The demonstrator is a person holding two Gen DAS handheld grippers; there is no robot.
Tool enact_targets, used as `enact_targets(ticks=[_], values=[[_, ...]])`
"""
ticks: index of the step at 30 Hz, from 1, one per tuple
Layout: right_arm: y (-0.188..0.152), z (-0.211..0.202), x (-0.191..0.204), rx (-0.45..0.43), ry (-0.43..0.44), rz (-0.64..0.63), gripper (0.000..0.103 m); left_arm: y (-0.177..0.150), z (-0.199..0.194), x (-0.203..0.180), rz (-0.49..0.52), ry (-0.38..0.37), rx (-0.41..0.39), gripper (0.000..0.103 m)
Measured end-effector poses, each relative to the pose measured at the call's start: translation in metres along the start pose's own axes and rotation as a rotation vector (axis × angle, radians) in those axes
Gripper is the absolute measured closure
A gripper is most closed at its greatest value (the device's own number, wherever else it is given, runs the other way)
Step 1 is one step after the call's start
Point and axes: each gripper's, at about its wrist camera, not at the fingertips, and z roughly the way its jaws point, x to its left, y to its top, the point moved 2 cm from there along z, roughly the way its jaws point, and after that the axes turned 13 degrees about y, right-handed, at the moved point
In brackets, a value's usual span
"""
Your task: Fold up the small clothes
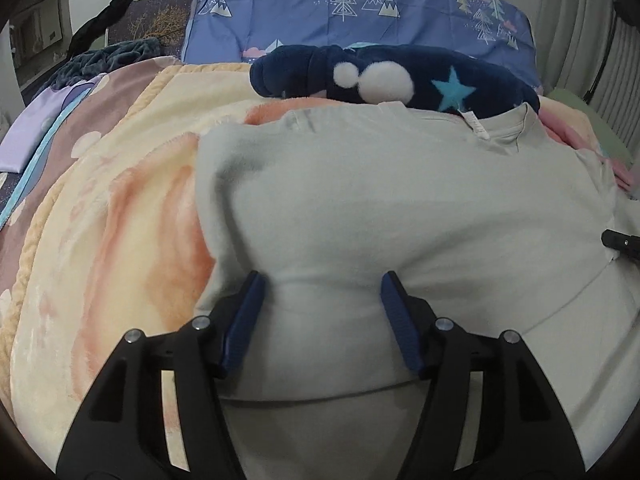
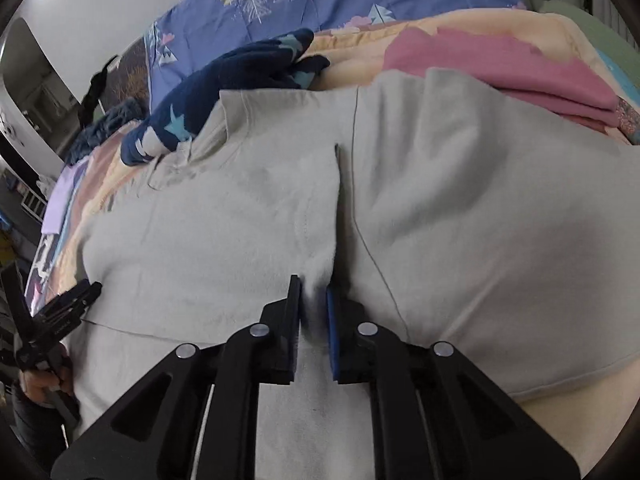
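A pale grey shirt (image 1: pixel 400 200) lies flat on a peach blanket (image 1: pixel 120 220) on the bed, collar and label at the far end, hem toward the cameras, so its long axis runs away from the 2 grippers. The left gripper (image 1: pixel 322 292) sits over the shirt's near left part with its jaws spread wide, fabric between them but not pinched. The right gripper (image 2: pixel 314 296) is pinched on a raised fold of the shirt. A navy star-patterned garment (image 1: pixel 400 76) lies touching the collar.
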Motion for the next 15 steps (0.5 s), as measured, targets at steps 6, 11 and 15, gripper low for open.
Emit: enact_targets(ticks=[6, 11, 15], values=[[-0.001, -0.034, 0.054, -0.153, -0.011, -0.211, 0.077, 0.010, -0.032, -0.006, -0.009, -0.064, -0.070, 0.047], [-0.019, 0.035, 0.026, 0.071, -0.037, -0.106, 0.076, 0.001, -0.006, -0.040, 0.098, -0.002, -0.010, 0.043], [-0.026, 0.028, 0.028, 0.012, -0.024, -0.154, 0.076, -0.001, -0.006, -0.035, 0.070, -0.017, -0.018, 0.043]])
